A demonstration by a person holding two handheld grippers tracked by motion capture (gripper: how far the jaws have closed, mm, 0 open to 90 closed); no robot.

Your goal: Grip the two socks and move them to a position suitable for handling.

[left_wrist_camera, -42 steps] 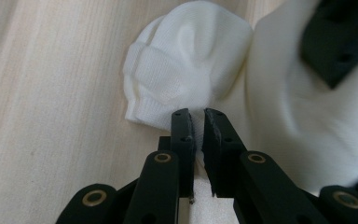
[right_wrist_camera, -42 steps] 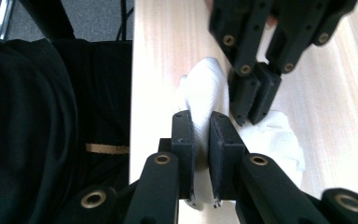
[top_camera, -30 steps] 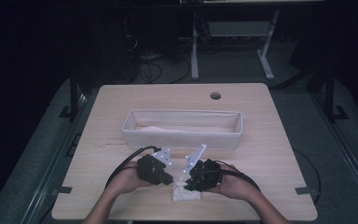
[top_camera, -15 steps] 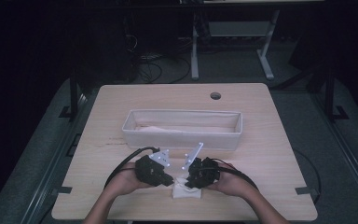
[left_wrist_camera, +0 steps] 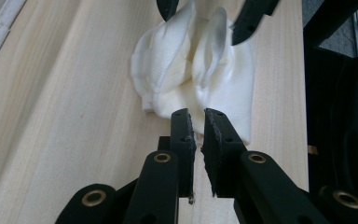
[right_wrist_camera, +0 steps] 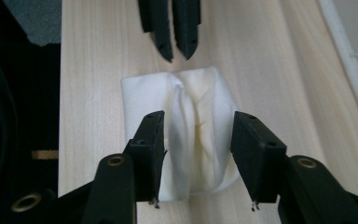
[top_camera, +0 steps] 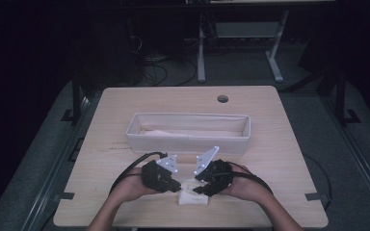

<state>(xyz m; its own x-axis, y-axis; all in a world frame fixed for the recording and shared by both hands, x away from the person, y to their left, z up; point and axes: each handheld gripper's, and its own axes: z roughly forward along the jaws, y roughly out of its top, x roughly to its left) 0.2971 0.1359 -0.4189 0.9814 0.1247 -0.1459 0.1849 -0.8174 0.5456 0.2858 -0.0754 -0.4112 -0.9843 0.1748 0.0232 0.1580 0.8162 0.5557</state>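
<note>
**Right jaws spread over the folded cloth**

Since the earlier frame the right gripper (top_camera: 203, 188) has let its jaws open, and they now stand spread with the white cloth (top_camera: 193, 197) between them, the pads clear of the fabric on both sides. Both hands have kept their places at the near edge of the worktop (top_camera: 289, 144).

From the high view the cloth lies bunched on the worktop, on the person's side of the long white bin (top_camera: 188, 139) and a little apart from it. That bin sits across the middle of the worktop and has pale fabric lying in its bottom.

On the left of the cloth, the left gripper (top_camera: 175, 185) points its tips at the fabric. Its own view shows the left gripper (left_wrist_camera: 196, 128) with its jaws nearly pressed together, a thin slit between the pads, their tips at the near edge of the cloth (left_wrist_camera: 223, 93); I cannot tell whether any fabric is caught in that slit.

Seen from the right gripper view, the right gripper (right_wrist_camera: 196, 140) straddles the raised fold that runs down the middle of the cloth (right_wrist_camera: 191, 112), with the left gripper's jaws at the cloth's far edge
</note>
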